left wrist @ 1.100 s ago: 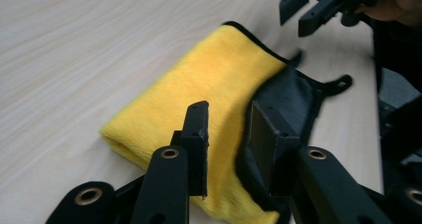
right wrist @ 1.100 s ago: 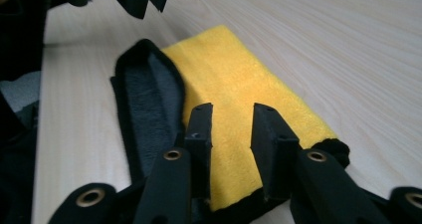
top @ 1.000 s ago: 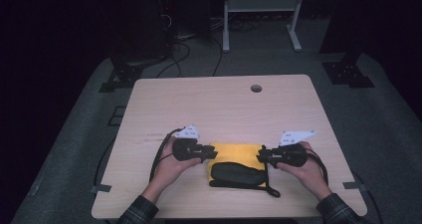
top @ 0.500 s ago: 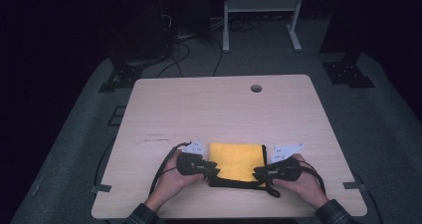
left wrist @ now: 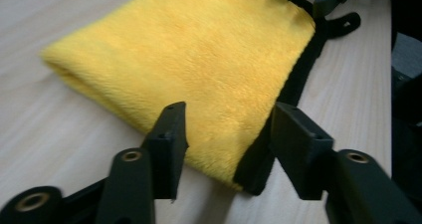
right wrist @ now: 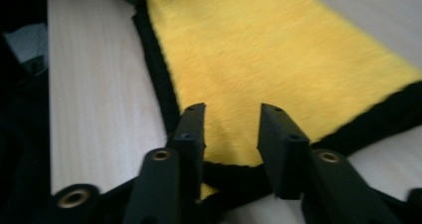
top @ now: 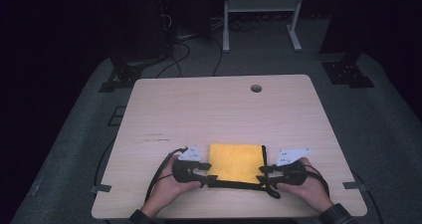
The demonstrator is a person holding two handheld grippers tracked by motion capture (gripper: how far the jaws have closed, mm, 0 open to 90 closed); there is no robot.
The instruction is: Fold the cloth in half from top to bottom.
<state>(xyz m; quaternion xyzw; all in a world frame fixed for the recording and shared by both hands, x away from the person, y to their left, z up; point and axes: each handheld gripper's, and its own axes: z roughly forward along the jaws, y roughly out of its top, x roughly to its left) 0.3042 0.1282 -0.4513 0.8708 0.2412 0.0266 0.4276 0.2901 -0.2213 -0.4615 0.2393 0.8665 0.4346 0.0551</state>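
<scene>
A folded yellow fleecy cloth with a black underside and black edging [top: 235, 163] lies flat on the pale wooden table [top: 219, 109], close to the near edge, square to the person. Both forearms come in low from the near edge and angle inward, each hand wrapped around the body of its tool and resting near the tabletop. The left gripper [top: 211, 179] points across at the cloth's near left corner, and the right gripper [top: 260, 178] points at the near right corner, so the two face each other along the near hem. In the left gripper view, its jaws have just been opening and now stand apart on either side of the corner [left wrist: 226, 129], pads clear of the fabric. In the right gripper view, those jaws have likewise just been opening, spread over the black-trimmed corner [right wrist: 234, 149] without pressing it.
</scene>
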